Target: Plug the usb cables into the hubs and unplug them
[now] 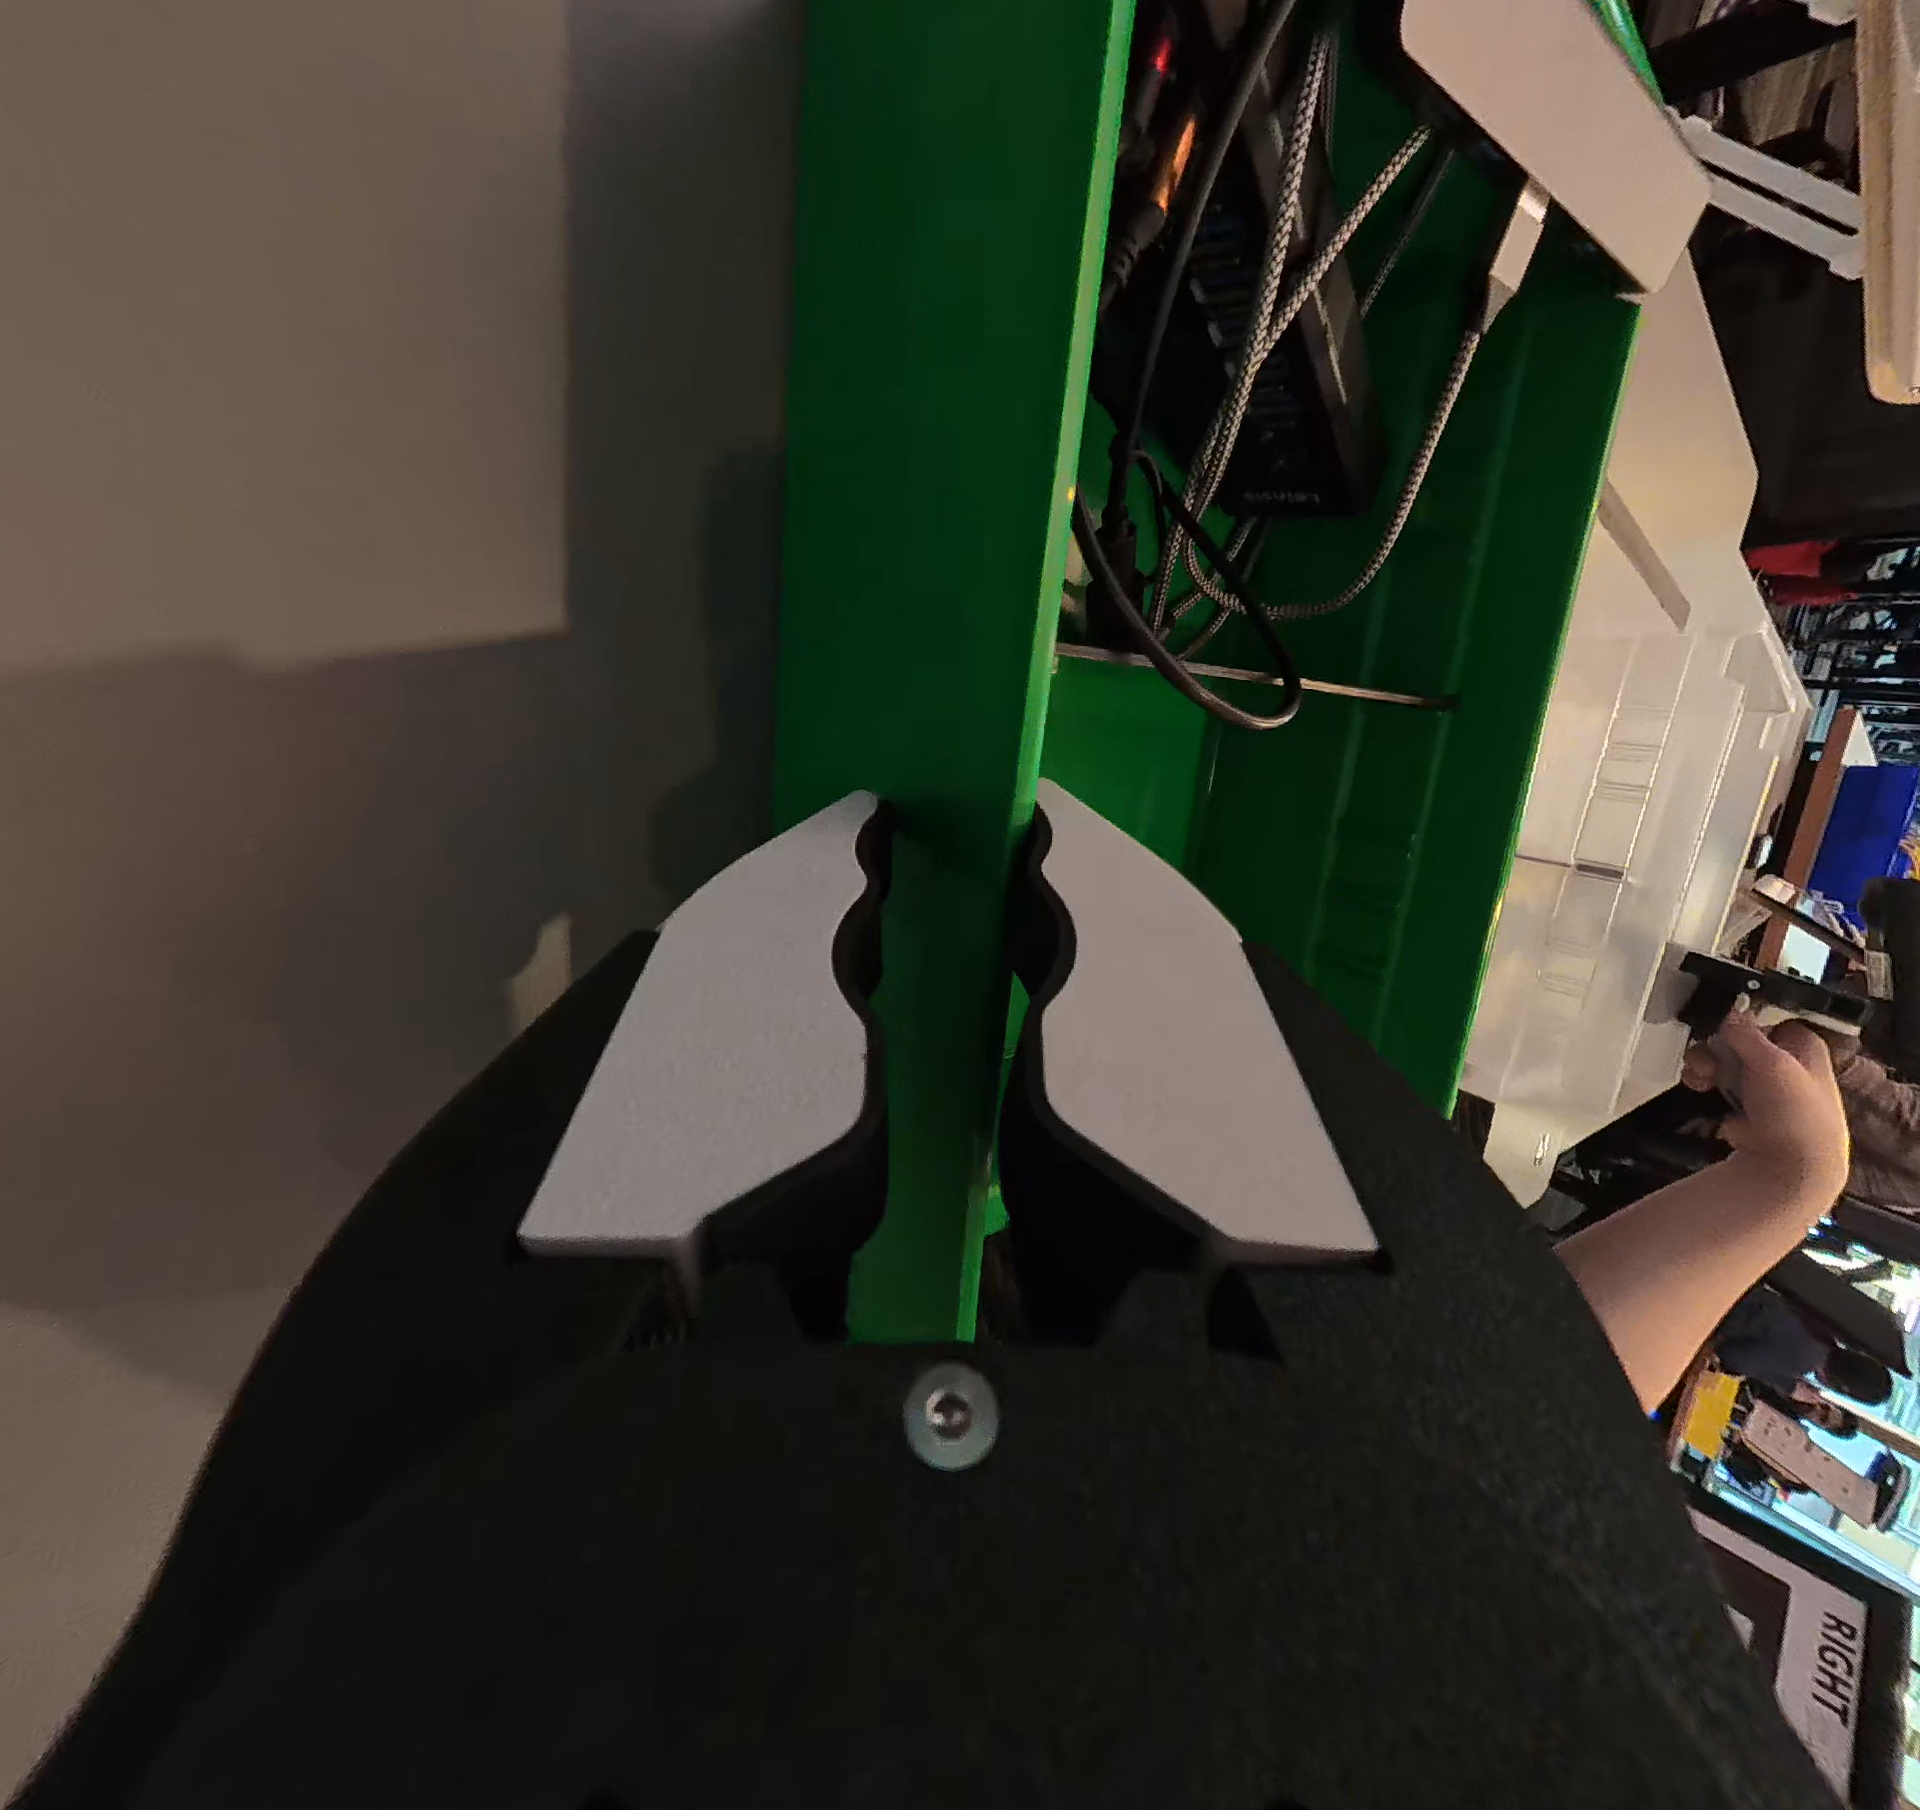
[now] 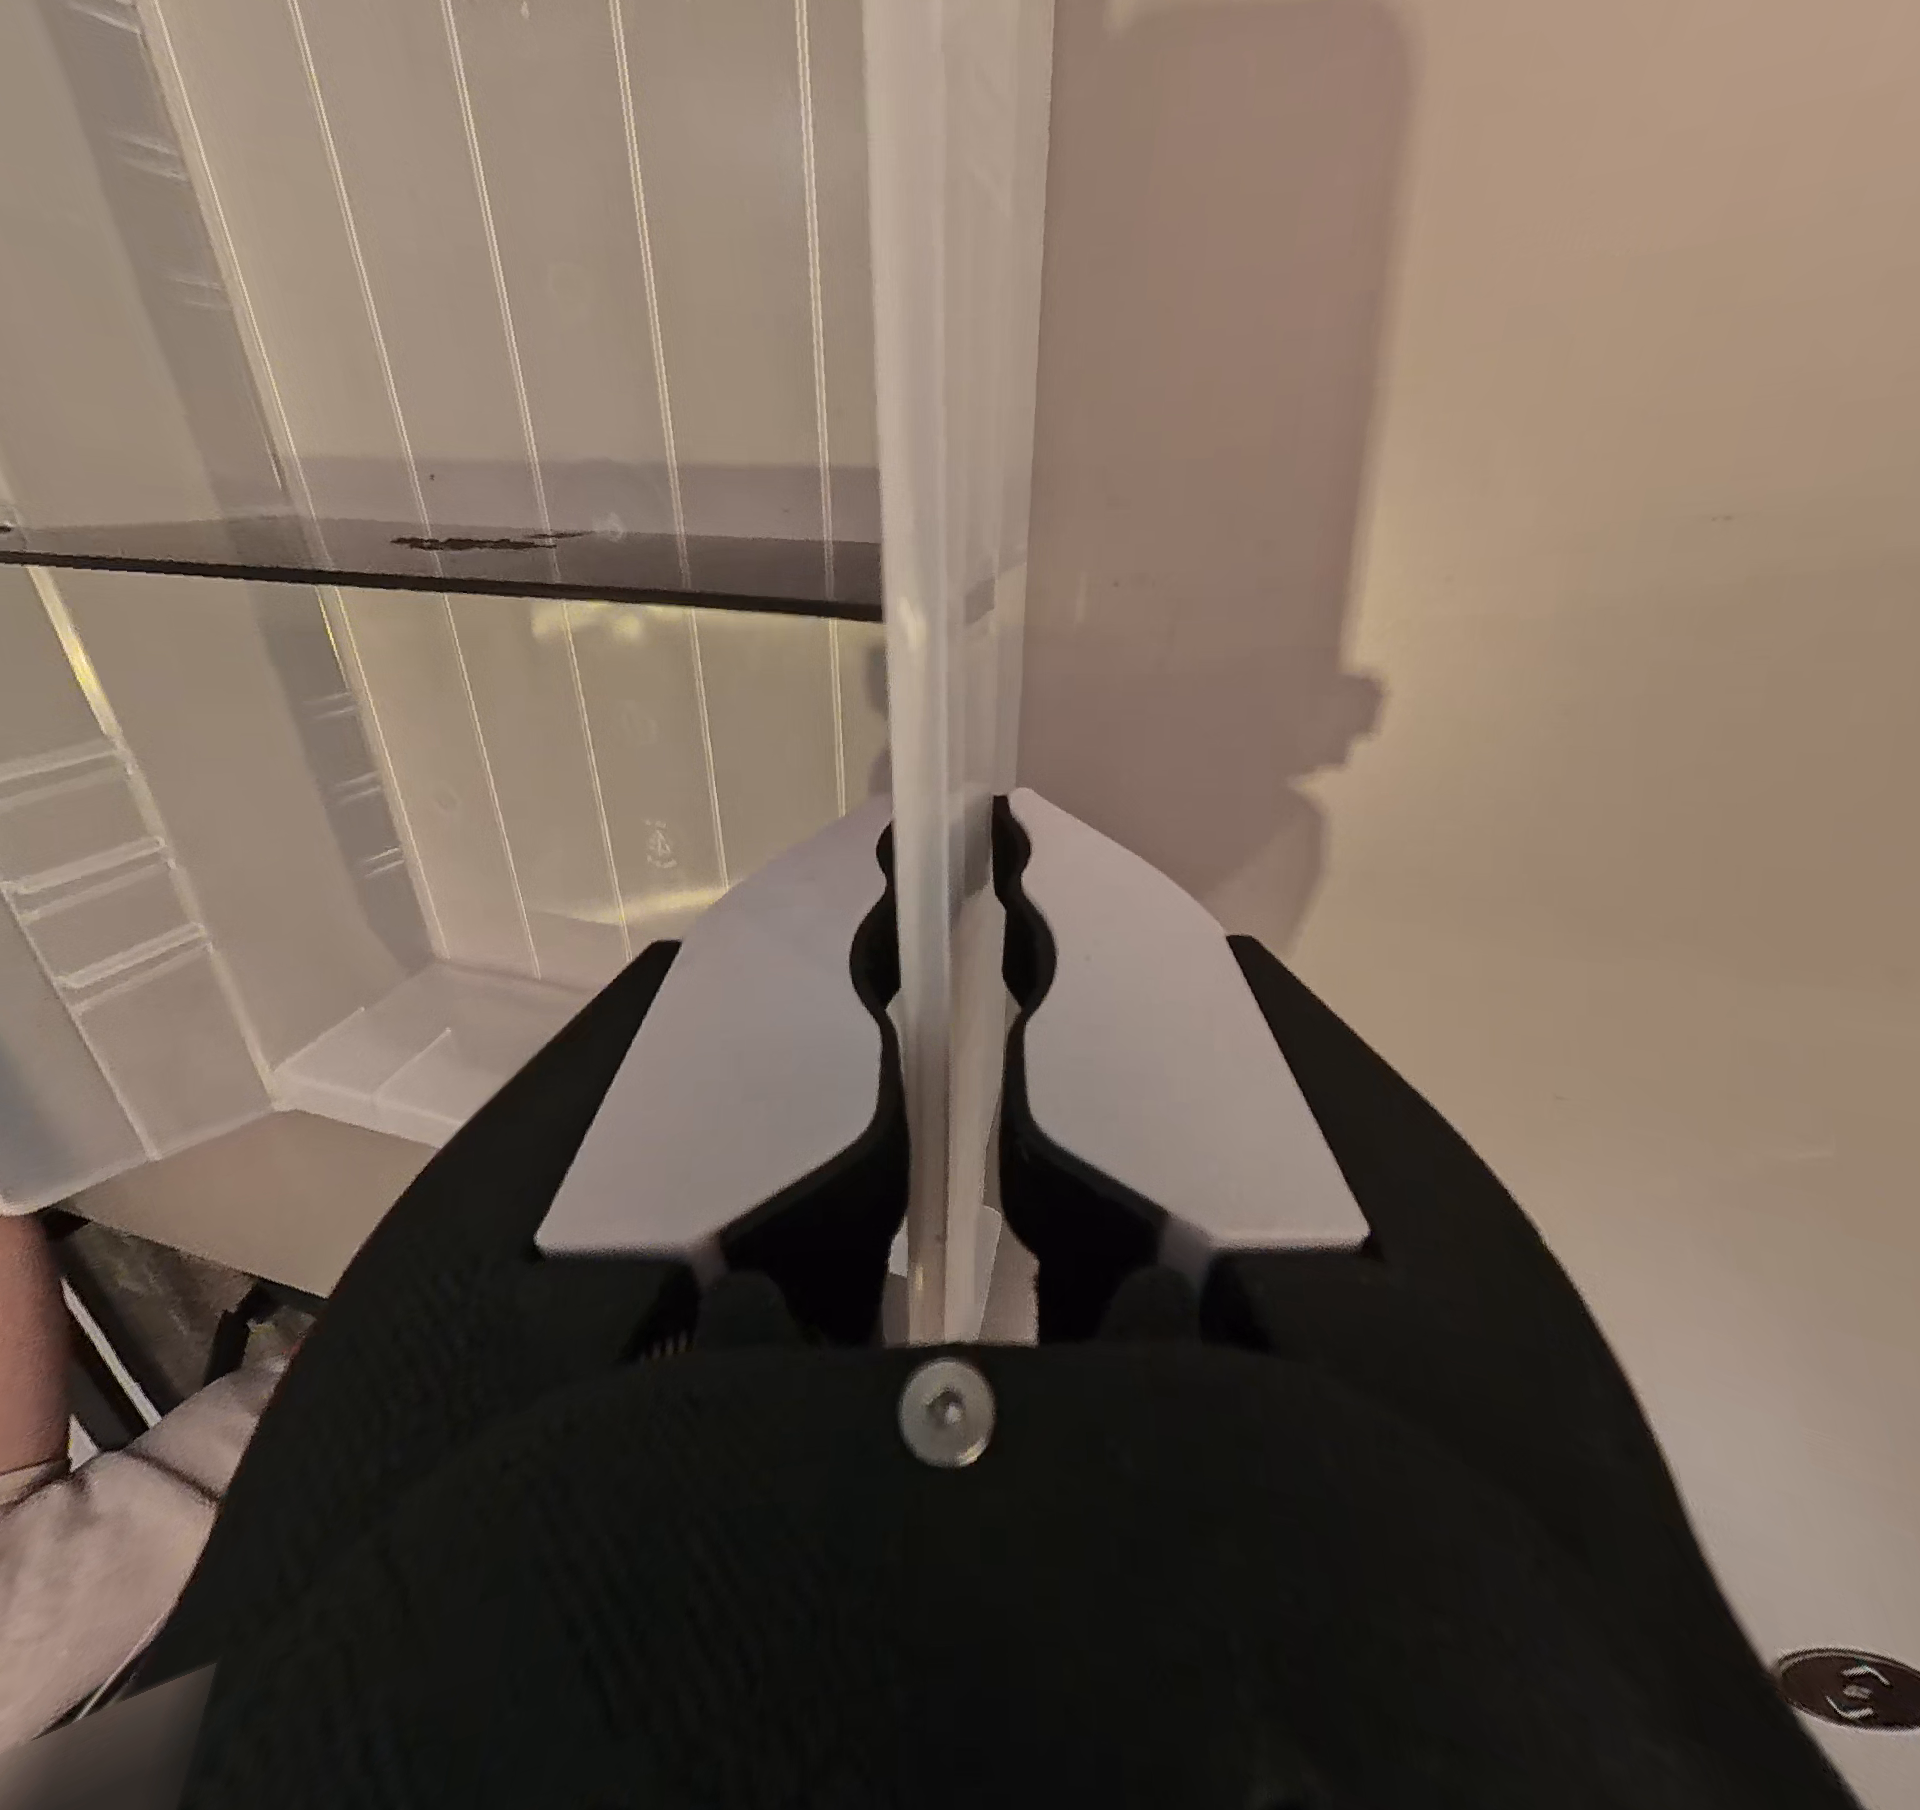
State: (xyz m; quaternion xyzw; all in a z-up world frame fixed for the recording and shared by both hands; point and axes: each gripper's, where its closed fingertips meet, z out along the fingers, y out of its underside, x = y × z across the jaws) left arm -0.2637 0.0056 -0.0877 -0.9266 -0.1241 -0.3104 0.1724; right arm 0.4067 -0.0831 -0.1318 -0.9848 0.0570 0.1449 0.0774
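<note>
Hub (image 1: 1309,326) and cables (image 1: 1236,555) lie inside bin (image 1: 914,410); clear bin (image 1: 1621,825) is set beside it, right.

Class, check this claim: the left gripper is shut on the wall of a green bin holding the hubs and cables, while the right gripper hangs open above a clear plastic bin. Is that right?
Not quite. In the right wrist view the right gripper is not open: it is shut on the wall of the clear plastic bin. The rest holds: the left gripper grips the green bin wall, with hubs and cables inside.

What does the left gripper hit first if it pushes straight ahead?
Nothing fresh: the left gripper is already clamped on the green bin wall, so it would probably just slide along that edge.
</note>
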